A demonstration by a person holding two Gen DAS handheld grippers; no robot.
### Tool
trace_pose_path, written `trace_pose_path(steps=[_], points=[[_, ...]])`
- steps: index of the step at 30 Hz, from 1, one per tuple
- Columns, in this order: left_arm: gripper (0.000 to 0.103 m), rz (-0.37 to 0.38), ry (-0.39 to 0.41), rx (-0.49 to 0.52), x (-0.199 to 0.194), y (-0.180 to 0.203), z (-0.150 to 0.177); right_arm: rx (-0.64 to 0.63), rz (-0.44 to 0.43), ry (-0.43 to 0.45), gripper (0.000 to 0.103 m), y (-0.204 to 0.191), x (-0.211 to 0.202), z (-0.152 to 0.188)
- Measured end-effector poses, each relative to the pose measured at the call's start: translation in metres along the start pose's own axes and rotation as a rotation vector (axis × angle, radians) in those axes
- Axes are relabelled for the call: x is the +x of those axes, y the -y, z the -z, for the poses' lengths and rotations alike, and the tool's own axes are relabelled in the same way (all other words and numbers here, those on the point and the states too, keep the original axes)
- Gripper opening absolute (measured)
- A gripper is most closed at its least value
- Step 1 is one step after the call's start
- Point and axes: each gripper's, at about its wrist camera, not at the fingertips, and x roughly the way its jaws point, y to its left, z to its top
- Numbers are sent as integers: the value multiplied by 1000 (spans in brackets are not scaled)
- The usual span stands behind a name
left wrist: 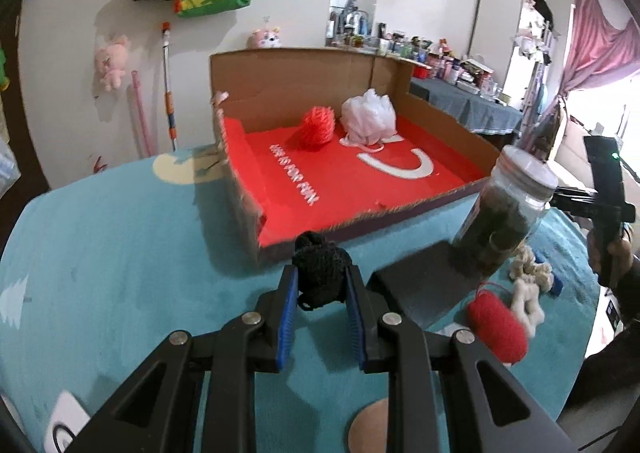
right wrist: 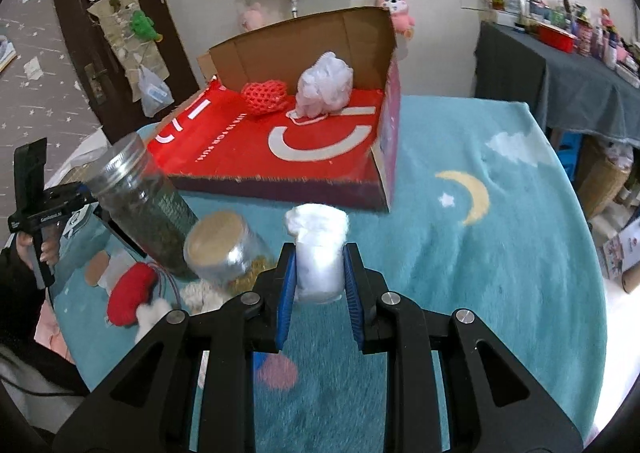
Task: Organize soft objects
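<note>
From the left wrist, the left gripper (left wrist: 321, 281) clamps a black mesh puff (left wrist: 320, 273), the open cardboard box (left wrist: 448, 121) lying straight ahead beyond its near edge. From the right wrist, the right gripper (right wrist: 320, 277) squeezes a white cotton roll (right wrist: 318, 253) upright, the same box ahead and slightly left.

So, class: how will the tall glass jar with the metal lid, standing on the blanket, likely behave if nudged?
The tall glass jar is narrow and stands on a soft blanket, so it probably tips easily. Being round, it would likely roll. Glass suggests fragile.
</note>
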Motion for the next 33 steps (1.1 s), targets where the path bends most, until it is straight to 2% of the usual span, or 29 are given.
trace_pose_path(steps=[8,14,20,25,30,33], points=[[25,35,12,16,10,2,-42,-45,-44,10,22,-7,8,-40],[25,17,-74,-40,44,-5,-82,-57,-10,-2,22,-14,27,-86],[25,-22,-178,-77,89,-9,-117,-52,49,-135,22,-15,79,-136],[25,-77,-250,-53,127,-6,-140,-32,127,-267,22,-12,133,-164],[26,-138,-323,-35,162,-7,-149,-31,194,-389,22,-8,175,-169],[27,-160,-365,-57,180,-14,-149,-32,210,-430,22,-6,192,-169]])
